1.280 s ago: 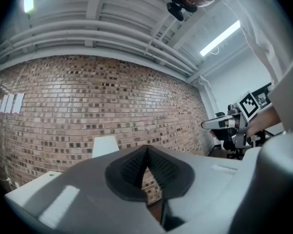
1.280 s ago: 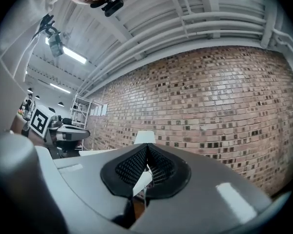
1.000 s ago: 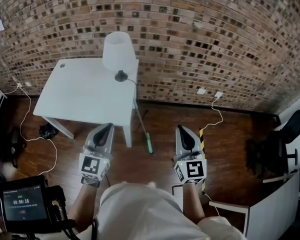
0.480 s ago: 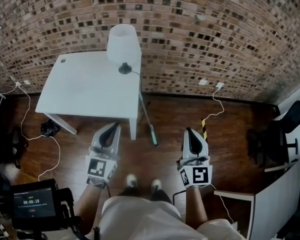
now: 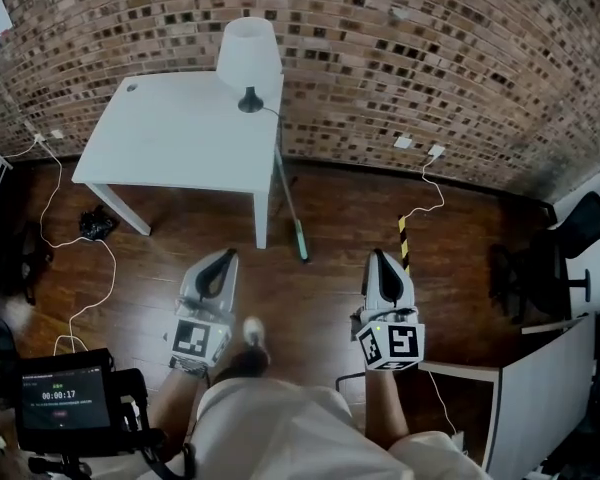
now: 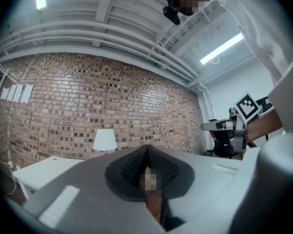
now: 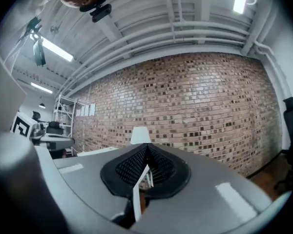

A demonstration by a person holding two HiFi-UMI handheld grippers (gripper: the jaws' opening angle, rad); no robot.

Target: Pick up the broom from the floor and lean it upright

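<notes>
Both tongs are pressed together with nothing in them, left gripper [image 5: 220,260] and right gripper [image 5: 380,258] held level side by side over the wood floor [image 5: 320,298]. Broom [image 5: 299,242] is ahead between them, green head on the floor, handle tilted up against the white table's [image 5: 170,153] right edge by the brick wall [image 5: 430,58].

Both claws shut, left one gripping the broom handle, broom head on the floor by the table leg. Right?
No. The left claw is shut but grips nothing. The left gripper view shows its jaws closed with nothing between them, and the head view shows the broom apart from it, leaning on the table. The rest holds.
</notes>
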